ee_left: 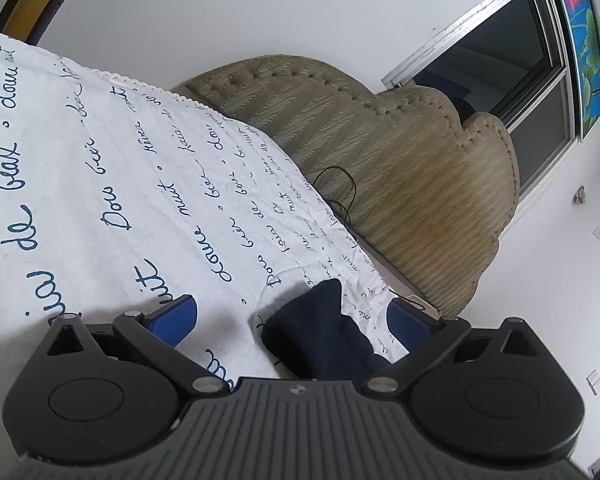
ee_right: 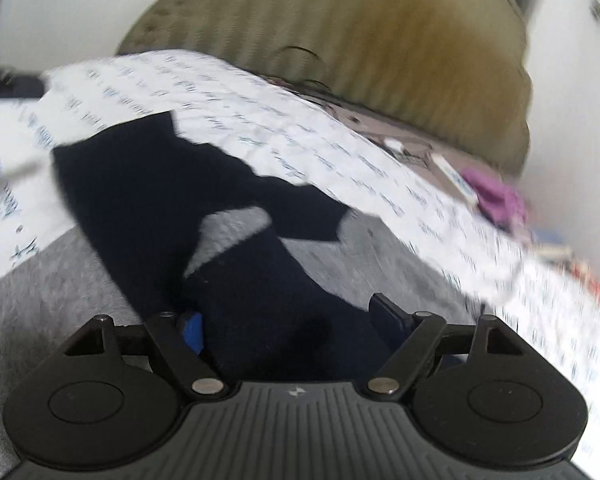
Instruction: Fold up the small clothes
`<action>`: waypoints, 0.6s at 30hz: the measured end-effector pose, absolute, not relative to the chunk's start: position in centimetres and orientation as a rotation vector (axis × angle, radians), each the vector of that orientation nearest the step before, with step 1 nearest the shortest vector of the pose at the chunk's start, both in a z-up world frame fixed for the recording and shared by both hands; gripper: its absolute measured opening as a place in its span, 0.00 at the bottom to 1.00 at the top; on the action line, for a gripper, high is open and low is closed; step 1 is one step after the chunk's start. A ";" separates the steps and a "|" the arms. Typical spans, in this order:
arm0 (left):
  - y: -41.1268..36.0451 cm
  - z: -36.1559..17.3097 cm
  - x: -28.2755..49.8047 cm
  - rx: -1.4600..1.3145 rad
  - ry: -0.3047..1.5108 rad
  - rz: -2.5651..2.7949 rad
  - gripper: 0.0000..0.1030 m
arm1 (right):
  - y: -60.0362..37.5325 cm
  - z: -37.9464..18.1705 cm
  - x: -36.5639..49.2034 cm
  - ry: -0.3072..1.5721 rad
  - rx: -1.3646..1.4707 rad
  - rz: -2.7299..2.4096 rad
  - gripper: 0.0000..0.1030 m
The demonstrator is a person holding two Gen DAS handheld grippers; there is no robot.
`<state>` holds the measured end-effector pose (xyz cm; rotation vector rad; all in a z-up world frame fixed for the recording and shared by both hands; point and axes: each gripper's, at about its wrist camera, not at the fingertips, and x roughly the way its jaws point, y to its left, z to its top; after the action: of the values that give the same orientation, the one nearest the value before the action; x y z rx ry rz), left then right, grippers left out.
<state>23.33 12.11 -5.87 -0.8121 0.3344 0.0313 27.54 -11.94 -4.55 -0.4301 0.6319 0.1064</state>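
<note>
Left wrist view
Left gripper (ee_left: 293, 314): released, blue pads spread wide, low over the bed.
Sock (ee_left: 324, 332): dark navy, lying between the spread pads, touching neither; near end hidden under the gripper body.
Cover (ee_left: 100, 184): white, printed with blue cursive script, spread over the bed, scalloped trim along the far edge.
Headboard (ee_left: 400, 168): olive, tufted, scalloped outline, against the white wall.
Cable (ee_left: 336, 188): thin, black, looping where the cover meets the headboard.
Window (ee_left: 512, 64): beyond the headboard, a flowered curtain beside it.

Right wrist view (blurred)
Right gripper (ee_right: 286, 324): released, pads apart, no squeeze visible on anything.
Sock (ee_right: 172, 196): dark navy, running from between the pads out across the bed; whether the pads touch it, cannot tell through the blur.
Grey cloth (ee_right: 40, 304): lying under the sock, over the cover, a patch showing through a gap in the navy.
Cover (ee_right: 260, 120): white with script, behind the sock.
Headboard (ee_right: 380, 40): olive, at the back.
Purple item (ee_right: 496, 196): near the bed's far right edge, too blurred to identify.
</note>
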 end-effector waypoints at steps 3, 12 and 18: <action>12.1 -5.9 23.4 -0.809 0.335 0.030 0.99 | -10.1 -4.5 28.2 0.611 -0.492 0.139 0.65; 11.7 -5.9 23.5 -0.795 0.346 0.013 0.99 | -16.2 -1.7 29.7 0.638 -0.012 0.172 0.18; 10.5 -5.4 23.4 -0.719 0.342 -0.042 0.99 | -29.3 -1.3 27.2 0.524 0.514 0.062 0.18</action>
<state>23.44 10.55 -5.41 -0.7190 0.3416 -0.0419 27.17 -29.27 -1.33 0.5138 0.5236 0.0619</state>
